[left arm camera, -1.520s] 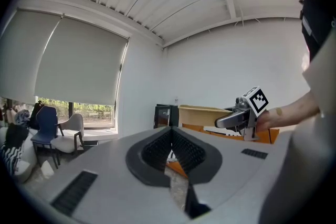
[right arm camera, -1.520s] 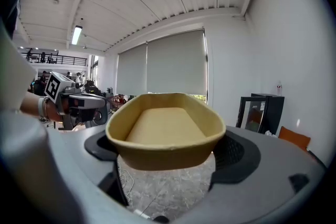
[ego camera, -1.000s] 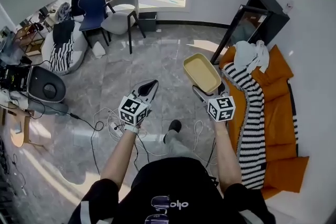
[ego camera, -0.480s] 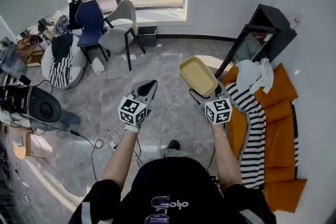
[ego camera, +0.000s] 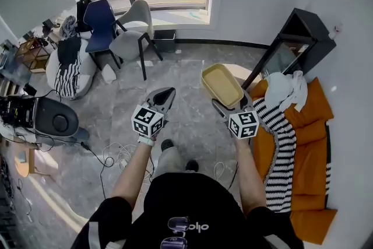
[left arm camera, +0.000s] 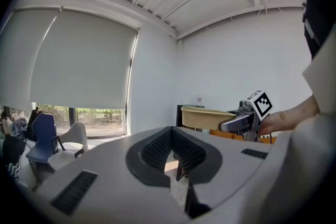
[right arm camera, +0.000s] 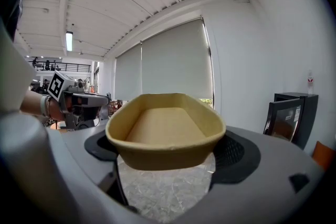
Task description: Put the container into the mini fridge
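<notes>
A shallow yellow container (ego camera: 221, 84) (right arm camera: 165, 131) hangs above the floor, with my right gripper (ego camera: 232, 101) shut on its near end. It is level and has nothing in it. The black mini fridge (ego camera: 305, 31) (right arm camera: 292, 113) stands against the white wall to the right of the container and further off. Its glass door (ego camera: 278, 59) is swung open toward me. My left gripper (ego camera: 167, 93) (left arm camera: 176, 159) is held to the left of the container, jaws together with nothing between them. In the left gripper view the container (left arm camera: 207, 117) shows at the right.
An orange sofa (ego camera: 306, 143) with a striped blanket (ego camera: 281, 140) and a white cloth (ego camera: 285, 88) lies on the right, just before the fridge. A grey chair (ego camera: 135, 26) and a blue chair (ego camera: 98, 10) stand by the window. Cables (ego camera: 113, 151) trail on the floor beside a round black device (ego camera: 55, 119).
The person has walked forward, so the fridge and sofa sit a little nearer. Both grippers keep their pose, the container still in the right one.
</notes>
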### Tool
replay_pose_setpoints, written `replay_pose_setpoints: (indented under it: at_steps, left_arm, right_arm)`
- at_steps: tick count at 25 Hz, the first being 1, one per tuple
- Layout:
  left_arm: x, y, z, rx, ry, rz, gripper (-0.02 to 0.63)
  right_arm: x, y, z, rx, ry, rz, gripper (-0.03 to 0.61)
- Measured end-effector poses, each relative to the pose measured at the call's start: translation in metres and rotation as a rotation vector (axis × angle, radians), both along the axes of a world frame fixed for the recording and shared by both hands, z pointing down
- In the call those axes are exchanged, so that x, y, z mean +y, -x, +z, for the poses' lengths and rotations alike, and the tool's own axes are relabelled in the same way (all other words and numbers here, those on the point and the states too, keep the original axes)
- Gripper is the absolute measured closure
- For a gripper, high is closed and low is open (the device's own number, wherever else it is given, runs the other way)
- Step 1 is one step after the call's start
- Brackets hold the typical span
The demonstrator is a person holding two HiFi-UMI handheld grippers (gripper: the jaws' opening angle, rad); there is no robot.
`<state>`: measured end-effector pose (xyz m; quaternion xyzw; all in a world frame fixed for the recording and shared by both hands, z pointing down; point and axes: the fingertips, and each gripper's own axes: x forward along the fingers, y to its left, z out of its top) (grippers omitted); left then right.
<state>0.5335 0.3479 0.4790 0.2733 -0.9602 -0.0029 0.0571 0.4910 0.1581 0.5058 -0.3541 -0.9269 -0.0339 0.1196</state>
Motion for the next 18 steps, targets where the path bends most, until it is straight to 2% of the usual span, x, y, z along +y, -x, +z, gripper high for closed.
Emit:
replay_pose_setpoints:
  at_steps: [8,18]
  left_arm:
    - [0.002,0.074,0.004,0.000,-0.005,0.042,0.606]
    - [0.031,0.215,-0.007,-0.015,-0.014,0.103,0.606]
  right_arm:
    - [-0.001,0.065,0.003,0.005,-0.003,0.039,0.048]
    - [0.034,0.197,-0.015,-0.014,-0.013,0.081,0.048]
